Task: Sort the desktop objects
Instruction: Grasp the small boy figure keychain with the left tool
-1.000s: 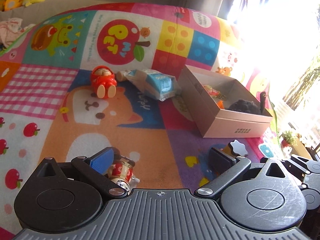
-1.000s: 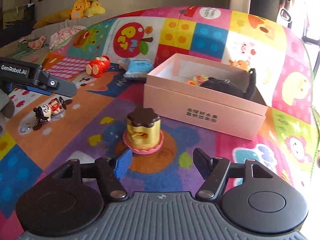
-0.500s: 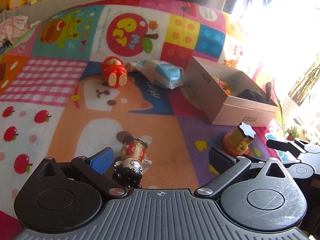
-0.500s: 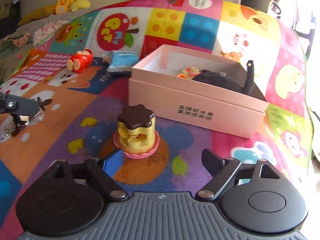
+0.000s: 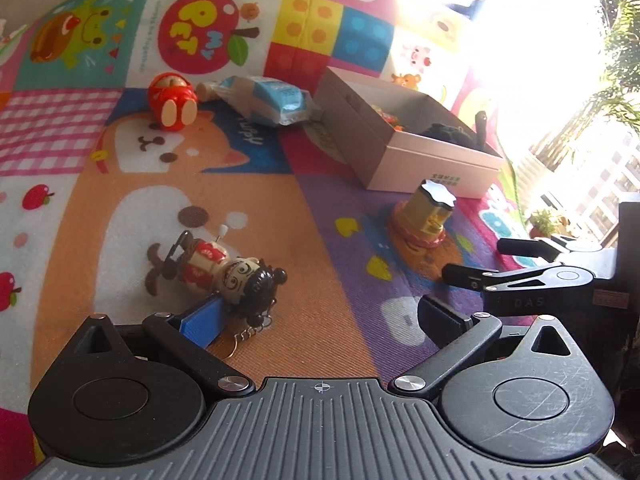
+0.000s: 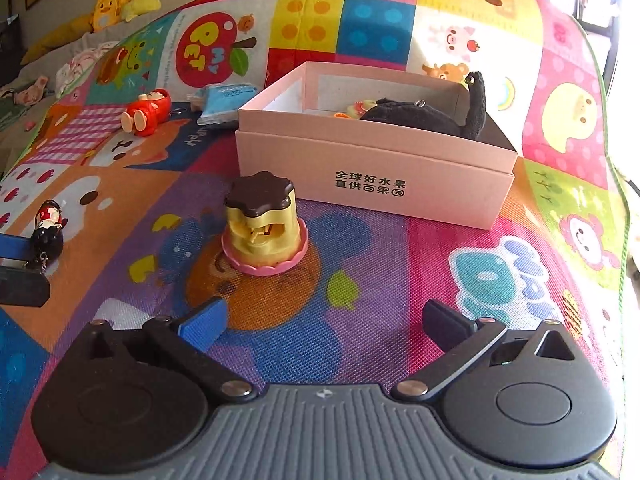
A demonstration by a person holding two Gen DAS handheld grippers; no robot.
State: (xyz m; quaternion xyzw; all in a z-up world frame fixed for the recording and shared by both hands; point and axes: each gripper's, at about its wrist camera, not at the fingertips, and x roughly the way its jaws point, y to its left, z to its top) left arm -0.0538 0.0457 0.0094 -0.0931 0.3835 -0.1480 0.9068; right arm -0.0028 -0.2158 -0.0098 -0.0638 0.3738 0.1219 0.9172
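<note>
Left tool agape, figurine partly hidden

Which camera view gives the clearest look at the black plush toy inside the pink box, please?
The right wrist view: it looks into the pink box over its low front wall, showing the black plush toy. The left wrist view shows only a dark sliver, washed out by window glare.

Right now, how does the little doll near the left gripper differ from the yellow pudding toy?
The doll lies flat on its side; the pudding toy stands upright. The doll has a keychain attached; the pudding toy sits on a pink frilly base under a brown cap. Both rest on the play mat, outside the pink box.
</note>
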